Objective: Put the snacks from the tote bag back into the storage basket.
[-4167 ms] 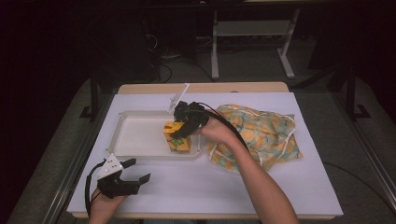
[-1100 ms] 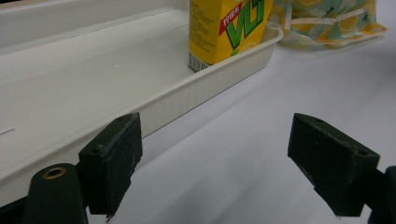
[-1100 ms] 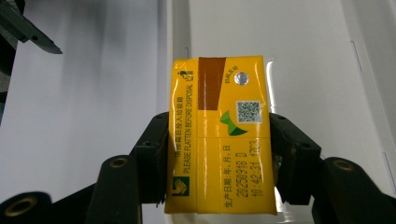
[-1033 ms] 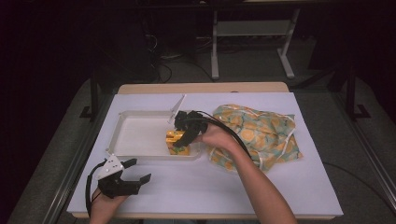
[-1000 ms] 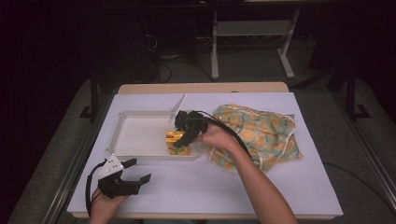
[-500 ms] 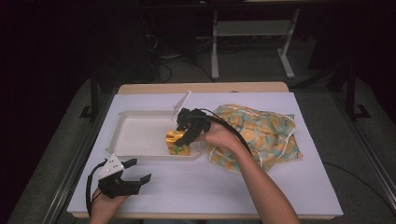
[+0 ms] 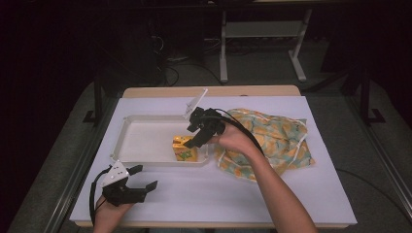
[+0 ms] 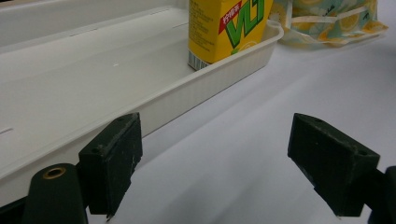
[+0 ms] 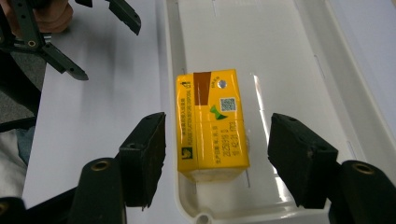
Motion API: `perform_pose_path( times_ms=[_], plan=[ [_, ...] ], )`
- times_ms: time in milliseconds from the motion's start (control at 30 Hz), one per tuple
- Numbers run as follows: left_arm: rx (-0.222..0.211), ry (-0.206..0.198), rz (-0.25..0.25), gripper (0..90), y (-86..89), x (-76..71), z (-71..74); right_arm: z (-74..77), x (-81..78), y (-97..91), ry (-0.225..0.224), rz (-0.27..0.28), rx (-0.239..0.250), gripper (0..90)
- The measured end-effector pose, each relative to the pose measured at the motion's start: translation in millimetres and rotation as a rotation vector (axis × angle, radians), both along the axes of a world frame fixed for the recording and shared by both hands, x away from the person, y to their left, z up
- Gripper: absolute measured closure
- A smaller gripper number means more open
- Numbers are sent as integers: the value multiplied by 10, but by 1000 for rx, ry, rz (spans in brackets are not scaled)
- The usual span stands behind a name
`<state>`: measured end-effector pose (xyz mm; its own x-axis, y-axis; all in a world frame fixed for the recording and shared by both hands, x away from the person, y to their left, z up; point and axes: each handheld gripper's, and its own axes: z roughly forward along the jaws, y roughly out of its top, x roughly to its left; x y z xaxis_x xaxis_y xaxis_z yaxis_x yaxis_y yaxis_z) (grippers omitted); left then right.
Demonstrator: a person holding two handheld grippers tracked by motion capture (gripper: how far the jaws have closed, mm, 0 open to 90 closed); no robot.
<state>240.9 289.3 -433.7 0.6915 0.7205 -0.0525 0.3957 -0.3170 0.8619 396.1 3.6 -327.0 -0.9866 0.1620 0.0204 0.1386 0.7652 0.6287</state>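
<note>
A yellow drink carton (image 7: pixel 185 148) stands upright in the near right corner of a shallow white tray (image 7: pixel 145 141), close to the tray's near rim and its right end wall. In the right gripper view the carton (image 9: pixel 212 125) lies between the two black jaws with a clear gap on each side. The right gripper (image 7: pixel 195 137) hangs just above the carton; its jaws have just been opening and stand apart, pressing on nothing. The rest of the tray floor, to the left and far side of the carton, is bare.

The tray sits left of centre on the desk (image 7: pixel 301 194), which is covered in white sheet. Its hinged lid (image 7: pixel 195 103) stands up at the far right corner, just behind the right gripper. Right of the tray, almost touching its right end, lies a crumpled patterned cloth bag (image 7: pixel 272 143); the person's right forearm crosses the bag's near left part.

The left gripper (image 7: pixel 138 182) rests near the near left edge of the desk, just in front of the tray's near rim, its jaws wide apart with only bare sheet between them. In the left gripper view the tray's ribbed near wall (image 8: pixel 196 91) runs past the left jaw, with the carton (image 8: pixel 224 28) standing beyond it. The near and right stretches of the desk lie open.
</note>
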Motion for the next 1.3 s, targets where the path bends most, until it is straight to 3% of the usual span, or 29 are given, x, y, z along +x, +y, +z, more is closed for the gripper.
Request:
perform_pose_path(
  times_ms=[633, 1300],
  plan=[
    [-1, 1, 2, 175, 2, -2, -1, 100, -11, -238, -20, -43, 52, 352],
    [0, -1, 3, 175, -6, -3, -1, 107, -20, -474, -17, -84, 53, 343]
  ],
)
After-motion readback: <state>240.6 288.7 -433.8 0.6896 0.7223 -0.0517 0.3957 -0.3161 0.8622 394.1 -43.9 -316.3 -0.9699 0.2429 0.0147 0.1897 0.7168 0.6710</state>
